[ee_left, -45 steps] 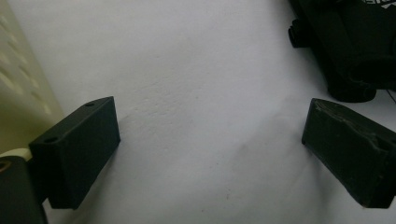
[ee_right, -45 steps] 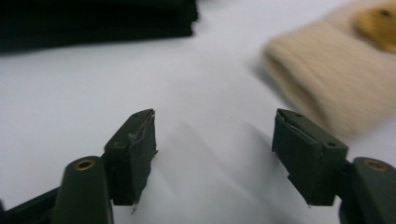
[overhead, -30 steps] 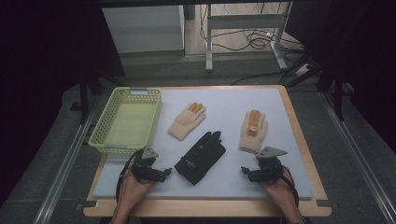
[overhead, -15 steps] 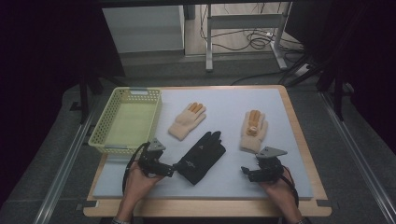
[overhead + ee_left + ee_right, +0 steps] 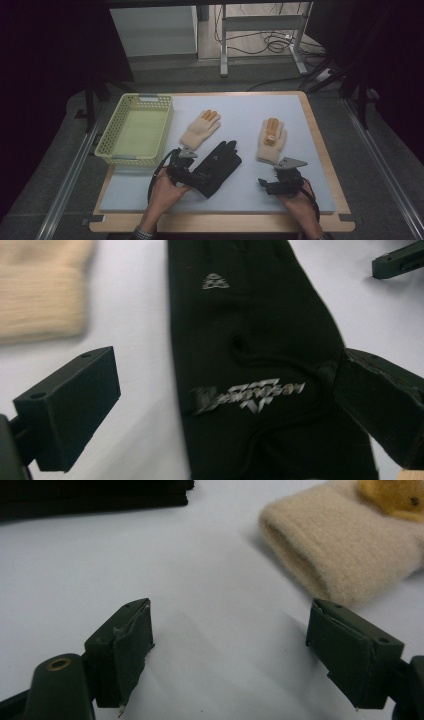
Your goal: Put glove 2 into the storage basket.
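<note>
A black glove with a grey logo lies flat in the middle of the white mat. My left gripper is at its cuff end. In the left gripper view its jaws straddle the black glove and stand wide apart; the left gripper is open and its jaws have just been opening further. The right-hand jaw overlaps the glove's edge. My right gripper rests near the front right of the mat. The right gripper is open with bare mat between its jaws.
Two cream gloves with orange fingertips lie on the mat, one behind the black glove and one ahead of my right gripper. A yellow-green mesh basket stands at the left. The table's wooden rim runs along the front.
My left hand has moved right and slightly up, from the mat's front left to the black glove's cuff. The right hand and the gloves have stayed put.
</note>
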